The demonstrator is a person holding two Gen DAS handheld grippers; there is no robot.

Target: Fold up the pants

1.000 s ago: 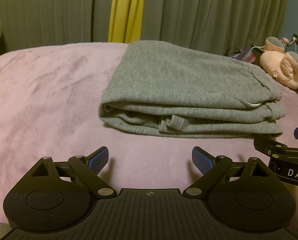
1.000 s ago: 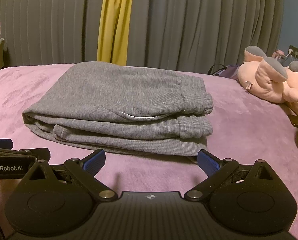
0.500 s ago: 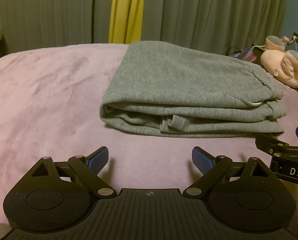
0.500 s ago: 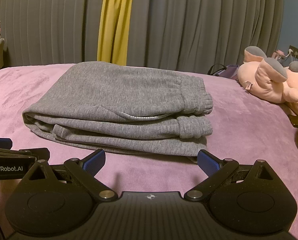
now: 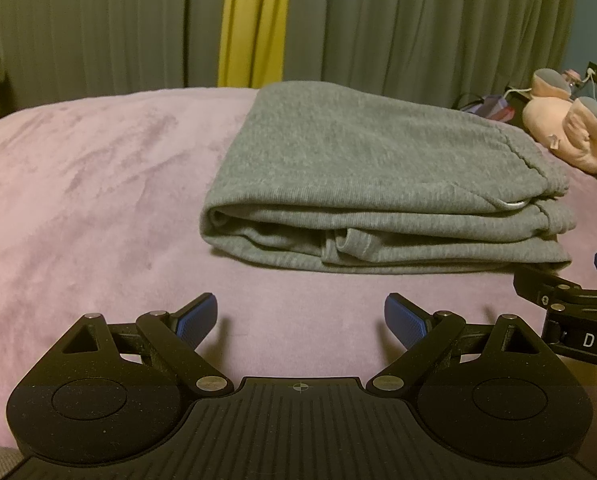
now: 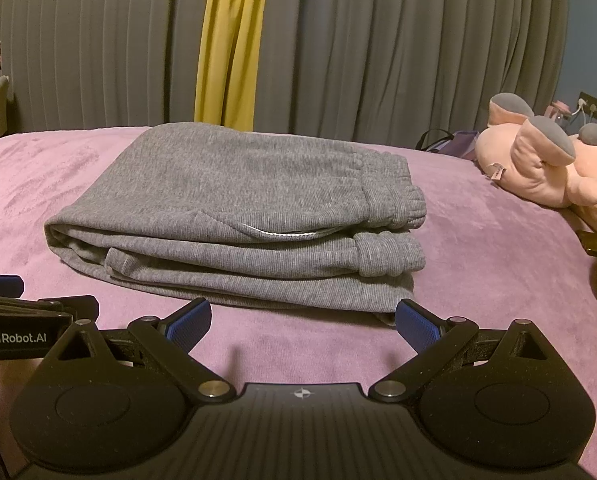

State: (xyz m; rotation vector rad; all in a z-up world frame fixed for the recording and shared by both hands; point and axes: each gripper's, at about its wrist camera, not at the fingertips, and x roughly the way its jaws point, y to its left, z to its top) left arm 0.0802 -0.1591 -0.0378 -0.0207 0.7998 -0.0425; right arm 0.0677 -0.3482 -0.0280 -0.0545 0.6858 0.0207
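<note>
on the pink blanket (image 5: 78,184) folded pants (image 5: 370,184) lie unmoved; left claw (image 5: 300,316) and right claw (image 6: 302,320) stay wide open, empty.

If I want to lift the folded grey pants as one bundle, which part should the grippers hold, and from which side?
Probably the near long edge of the pants, approached level from the front. The stacked layers show there as open edges, so fingers could slide under the bottom layer and pinch the whole stack. Left gripper near the rounded fold end, right gripper near the elastic waistband. Both are open and empty.
</note>
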